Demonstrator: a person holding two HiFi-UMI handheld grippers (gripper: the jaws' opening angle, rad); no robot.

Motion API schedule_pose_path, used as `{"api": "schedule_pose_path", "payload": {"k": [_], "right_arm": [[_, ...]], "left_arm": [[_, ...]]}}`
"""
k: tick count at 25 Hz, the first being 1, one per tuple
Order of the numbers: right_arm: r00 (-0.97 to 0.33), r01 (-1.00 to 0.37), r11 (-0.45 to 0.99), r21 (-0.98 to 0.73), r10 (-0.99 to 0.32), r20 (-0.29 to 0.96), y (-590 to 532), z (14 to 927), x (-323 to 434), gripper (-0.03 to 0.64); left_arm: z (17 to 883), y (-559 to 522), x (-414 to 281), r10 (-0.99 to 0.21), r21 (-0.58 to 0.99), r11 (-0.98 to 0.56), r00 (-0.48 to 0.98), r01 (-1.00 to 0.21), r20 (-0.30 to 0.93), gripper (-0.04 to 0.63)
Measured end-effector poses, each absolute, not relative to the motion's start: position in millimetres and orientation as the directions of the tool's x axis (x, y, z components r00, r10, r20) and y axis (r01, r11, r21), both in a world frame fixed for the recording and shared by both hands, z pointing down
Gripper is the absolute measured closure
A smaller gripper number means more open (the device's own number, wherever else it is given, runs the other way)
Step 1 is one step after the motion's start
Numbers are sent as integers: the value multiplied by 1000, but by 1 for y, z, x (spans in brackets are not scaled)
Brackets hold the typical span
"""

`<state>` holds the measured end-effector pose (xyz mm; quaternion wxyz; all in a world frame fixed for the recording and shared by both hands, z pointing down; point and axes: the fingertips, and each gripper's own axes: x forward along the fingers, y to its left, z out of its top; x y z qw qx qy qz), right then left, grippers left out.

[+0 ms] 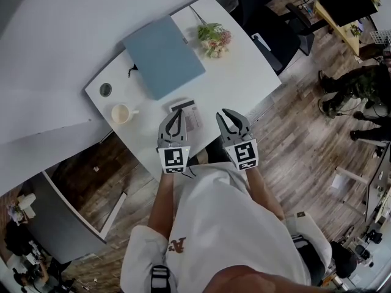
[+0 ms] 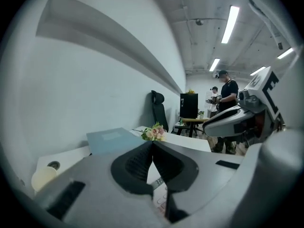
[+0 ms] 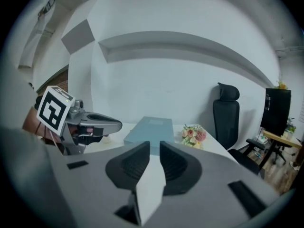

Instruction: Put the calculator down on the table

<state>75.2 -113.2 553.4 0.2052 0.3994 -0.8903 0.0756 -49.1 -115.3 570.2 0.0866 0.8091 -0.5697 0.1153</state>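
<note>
Left hand-held gripper [image 1: 175, 115] closed; pale calculator [image 1: 190, 117] flat on table [image 1: 244, 72].

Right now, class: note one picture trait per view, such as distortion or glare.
Head view: evenly lit, the white rectangular table sharp. Left gripper view: black round vignette, the long ceiling strip light glares. Right gripper view: same vignette; the grey wall band bows into an arch.
</note>
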Motion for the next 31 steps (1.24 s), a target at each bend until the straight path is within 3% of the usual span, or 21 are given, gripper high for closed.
{"api": "schedule_pose_path", "payload": {"k": [12,31], "right_arm": [[-619,-747,659,80,-735,275,-111,491,72,592],[-573,-789,601,125,-795,200,-92,449,69,611]], "left_arm": [[501,-100,-45,-921,-52,-364,350,-930,172,595],[451,-78,-58,-936,-57,-344,338,-937,100,595]]}}
